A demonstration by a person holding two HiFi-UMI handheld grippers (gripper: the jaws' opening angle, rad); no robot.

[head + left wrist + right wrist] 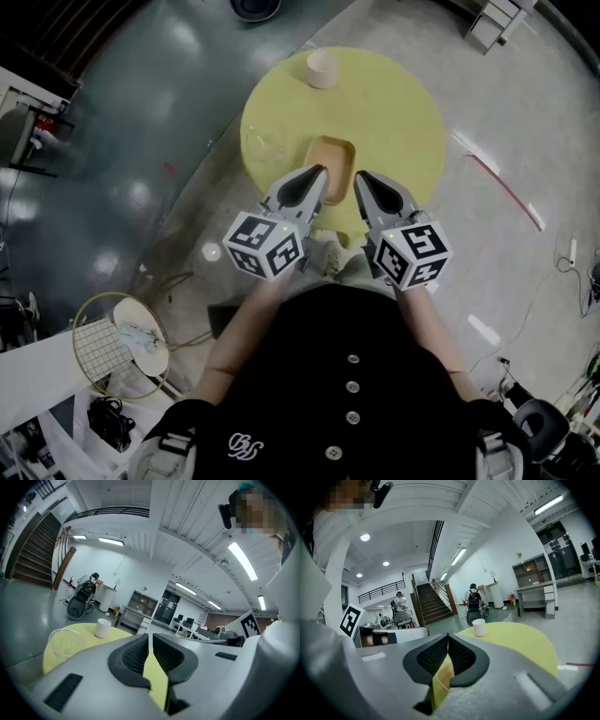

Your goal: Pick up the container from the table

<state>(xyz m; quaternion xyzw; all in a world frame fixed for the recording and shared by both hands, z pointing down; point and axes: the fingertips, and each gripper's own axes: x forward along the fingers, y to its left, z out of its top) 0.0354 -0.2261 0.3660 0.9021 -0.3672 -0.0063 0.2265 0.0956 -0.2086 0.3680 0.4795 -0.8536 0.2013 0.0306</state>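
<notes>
The tan container (330, 157) lies on the yellow table (403, 112), toward its near edge, with its long axis running 12 to 6 o'clock in the head view. The left gripper (322, 172) sits at its 7 o'clock and the right gripper (358, 175) at its 5 o'clock. They are about equally near, each with jaws pressed together on nothing. Their tips cover the container's near corners, so contact cannot be judged. The right gripper view catches only a tan sliver of it.

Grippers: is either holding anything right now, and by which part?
Nothing is held. The left gripper and right gripper are both shut and empty; the tan container lies on the yellow table, not gripped.
</notes>
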